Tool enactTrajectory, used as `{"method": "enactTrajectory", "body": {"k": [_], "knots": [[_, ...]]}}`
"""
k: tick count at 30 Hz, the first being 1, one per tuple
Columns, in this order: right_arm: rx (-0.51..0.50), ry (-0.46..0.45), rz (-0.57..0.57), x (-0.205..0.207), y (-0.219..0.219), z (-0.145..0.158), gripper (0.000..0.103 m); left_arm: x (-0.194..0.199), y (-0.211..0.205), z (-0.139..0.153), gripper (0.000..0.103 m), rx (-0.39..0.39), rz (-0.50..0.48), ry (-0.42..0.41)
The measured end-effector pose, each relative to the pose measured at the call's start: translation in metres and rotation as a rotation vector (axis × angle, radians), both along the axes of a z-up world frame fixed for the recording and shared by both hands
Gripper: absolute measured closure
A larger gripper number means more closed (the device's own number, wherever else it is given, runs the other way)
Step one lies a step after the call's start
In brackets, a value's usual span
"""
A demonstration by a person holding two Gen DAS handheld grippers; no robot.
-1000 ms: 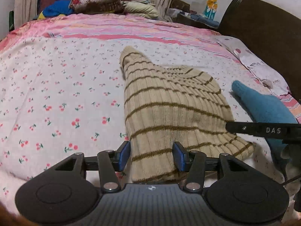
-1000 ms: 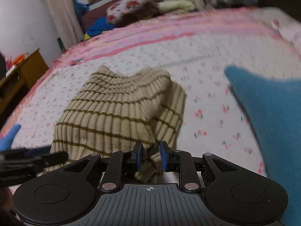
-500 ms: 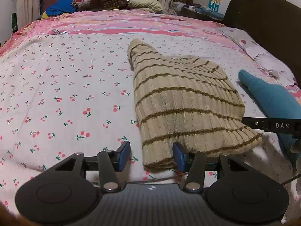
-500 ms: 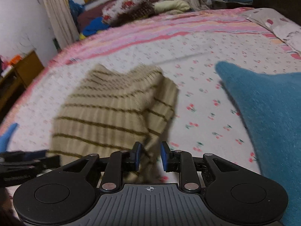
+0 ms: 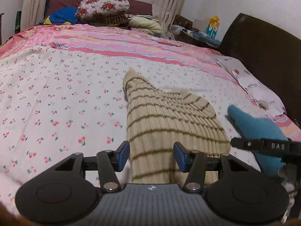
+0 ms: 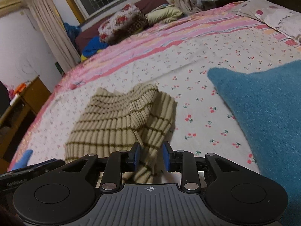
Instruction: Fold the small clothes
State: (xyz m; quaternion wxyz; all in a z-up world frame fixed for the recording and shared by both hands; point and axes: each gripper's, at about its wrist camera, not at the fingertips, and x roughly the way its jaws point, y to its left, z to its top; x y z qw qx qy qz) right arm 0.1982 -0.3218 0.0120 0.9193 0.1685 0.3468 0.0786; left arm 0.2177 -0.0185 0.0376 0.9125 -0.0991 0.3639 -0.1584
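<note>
Both grippers apart | left gripper (image 5: 151, 156), right gripper (image 6: 150, 157) straddle sweater (image 5: 169, 124) hem

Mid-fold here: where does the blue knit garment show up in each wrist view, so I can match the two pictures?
Left wrist: blue knit garment at the right edge, right of the striped beige sweater, partly behind the right gripper's finger.
Right wrist: blue knit garment fills the right side, near the camera.
Shared landmark: the floral pillow at the far end of the bed, under the window.
</note>
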Motion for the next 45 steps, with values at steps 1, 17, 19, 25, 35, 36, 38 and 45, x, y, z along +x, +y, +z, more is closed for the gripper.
{"method": "enactTrajectory", "body": {"k": [1, 17, 19, 25, 35, 36, 38, 45], "knots": [[0.000, 0.002, 0.004, 0.003, 0.001, -0.001, 0.073, 0.005, -0.001, -0.002, 0.047, 0.003, 0.005, 0.002], [-0.031, 0.039, 0.037, 0.022, 0.007, -0.018, 0.090, 0.018, -0.008, -0.020, 0.038, 0.032, -0.011, 0.075], [-0.032, 0.050, 0.028, 0.024, 0.006, -0.022, 0.090, 0.025, -0.011, -0.031, 0.036, 0.065, -0.028, 0.133], [0.007, 0.057, 0.015, 0.022, -0.001, -0.022, 0.074, 0.019, -0.009, -0.018, 0.037, 0.042, -0.031, 0.088], [0.088, -0.019, 0.017, 0.026, -0.002, -0.008, 0.042, 0.037, -0.008, -0.012, 0.029, -0.010, -0.035, 0.062], [0.093, -0.013, 0.011, 0.030, -0.003, -0.011, 0.039, 0.039, -0.007, -0.015, 0.027, -0.015, -0.033, 0.065], [0.089, 0.007, 0.004, 0.037, -0.002, -0.018, 0.036, 0.041, -0.007, -0.019, 0.025, -0.027, -0.030, 0.068], [0.182, 0.067, 0.016, 0.047, -0.010, -0.038, 0.033, 0.042, 0.004, -0.018, 0.025, -0.111, -0.051, 0.045]]}}
